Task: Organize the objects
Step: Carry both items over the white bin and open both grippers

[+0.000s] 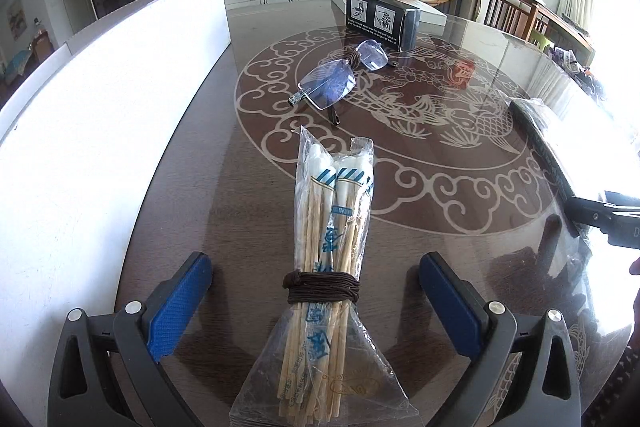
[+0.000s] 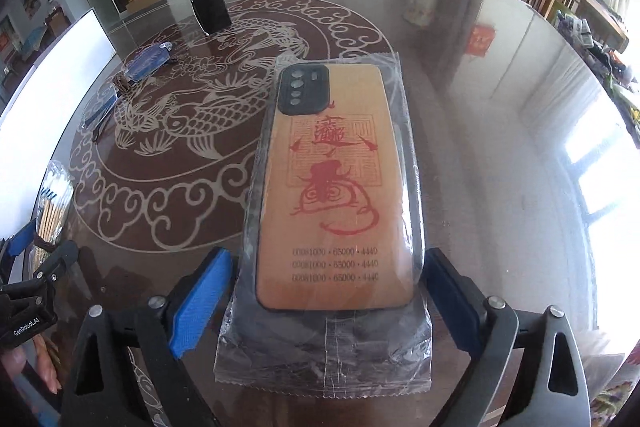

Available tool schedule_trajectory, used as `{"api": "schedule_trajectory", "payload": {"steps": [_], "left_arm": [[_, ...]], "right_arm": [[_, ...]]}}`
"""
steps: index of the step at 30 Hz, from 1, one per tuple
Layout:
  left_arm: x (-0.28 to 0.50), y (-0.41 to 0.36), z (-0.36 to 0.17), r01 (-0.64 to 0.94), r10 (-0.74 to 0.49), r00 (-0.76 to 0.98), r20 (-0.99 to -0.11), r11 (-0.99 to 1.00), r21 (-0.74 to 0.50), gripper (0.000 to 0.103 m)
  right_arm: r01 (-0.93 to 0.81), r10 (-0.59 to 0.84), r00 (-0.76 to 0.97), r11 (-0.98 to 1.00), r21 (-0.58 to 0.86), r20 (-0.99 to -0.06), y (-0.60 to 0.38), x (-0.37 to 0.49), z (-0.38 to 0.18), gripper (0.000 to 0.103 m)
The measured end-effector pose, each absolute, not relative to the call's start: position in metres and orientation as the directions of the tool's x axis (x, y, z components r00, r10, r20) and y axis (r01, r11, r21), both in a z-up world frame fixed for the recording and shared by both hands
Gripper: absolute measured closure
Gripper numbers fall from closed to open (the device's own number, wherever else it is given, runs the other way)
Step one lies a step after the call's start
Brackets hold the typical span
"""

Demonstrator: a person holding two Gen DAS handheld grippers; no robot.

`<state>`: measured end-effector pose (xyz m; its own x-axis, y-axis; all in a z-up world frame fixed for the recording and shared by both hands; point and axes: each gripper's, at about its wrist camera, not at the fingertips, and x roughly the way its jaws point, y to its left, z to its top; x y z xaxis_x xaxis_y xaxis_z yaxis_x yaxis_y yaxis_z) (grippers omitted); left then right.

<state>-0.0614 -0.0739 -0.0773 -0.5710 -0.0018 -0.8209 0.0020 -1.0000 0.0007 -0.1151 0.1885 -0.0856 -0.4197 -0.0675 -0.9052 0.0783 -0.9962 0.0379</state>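
glass table top (image 2: 500, 107) lies bare right of the wrapped phone case (image 2: 336, 187); right gripper (image 2: 328, 291) brackets it, contact unclear. left gripper (image 1: 316, 301) gapes around the chopstick bundle (image 1: 330, 227).

Phone case (image 2: 336, 187): "65000 · 4440" rows; left hand-held gripper (image 2: 24, 323): "GenRobot.AI".
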Motion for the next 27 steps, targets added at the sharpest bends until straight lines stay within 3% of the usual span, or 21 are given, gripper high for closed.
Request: {"api": "schedule_trajectory", "payload": {"steps": [5, 6, 7, 8, 9, 16, 22, 27], "left_arm": [[-0.057, -0.074, -0.075, -0.101, 0.051, -0.513, -0.857, -0.995, 0.001, 0.000], [-0.054, -0.075, -0.073, -0.105, 0.051, -0.529, -0.847, -0.994, 0.006, 0.013], [-0.050, -0.078, -0.070, -0.111, 0.058, -0.547, -0.835, -0.994, 0.004, 0.034], [-0.047, -0.081, -0.067, -0.116, 0.064, -0.562, -0.825, -0.993, 0.002, 0.049], [-0.046, -0.085, -0.065, -0.119, 0.075, -0.568, -0.819, -0.993, -0.008, 0.074], [-0.021, -0.107, -0.046, -0.092, 0.216, -0.606, -0.766, -0.975, -0.202, 0.074], [0.006, -0.125, 0.011, -0.116, 0.328, -0.663, -0.673, -0.933, -0.341, 0.074], [0.023, -0.189, 0.065, -0.039, 0.248, -0.750, -0.613, -0.942, -0.333, 0.074]], "right_arm": [[0.077, -0.020, -0.359, -0.997, -0.008, -0.933, 0.183, -0.150, -0.089, 0.006], [0.060, -0.016, -0.366, -0.998, -0.007, -0.930, 0.184, -0.155, -0.088, 0.012], [0.033, -0.005, -0.392, -0.999, -0.008, -0.920, 0.188, -0.156, -0.084, 0.027], [0.012, -0.010, -0.402, -1.000, 0.006, -0.916, 0.193, -0.155, -0.079, 0.027], [-0.002, -0.034, -0.394, -0.999, 0.038, -0.918, 0.197, -0.153, -0.078, 0.028], [-0.016, -0.249, -0.440, -0.959, 0.285, -0.863, 0.216, -0.101, -0.048, 0.028], [0.027, -0.442, -0.447, -0.876, 0.482, -0.778, 0.190, -0.083, -0.020, 0.028], [0.197, -0.603, -0.426, -0.790, 0.581, -0.675, 0.097, -0.085, 0.027, 0.028]]}}
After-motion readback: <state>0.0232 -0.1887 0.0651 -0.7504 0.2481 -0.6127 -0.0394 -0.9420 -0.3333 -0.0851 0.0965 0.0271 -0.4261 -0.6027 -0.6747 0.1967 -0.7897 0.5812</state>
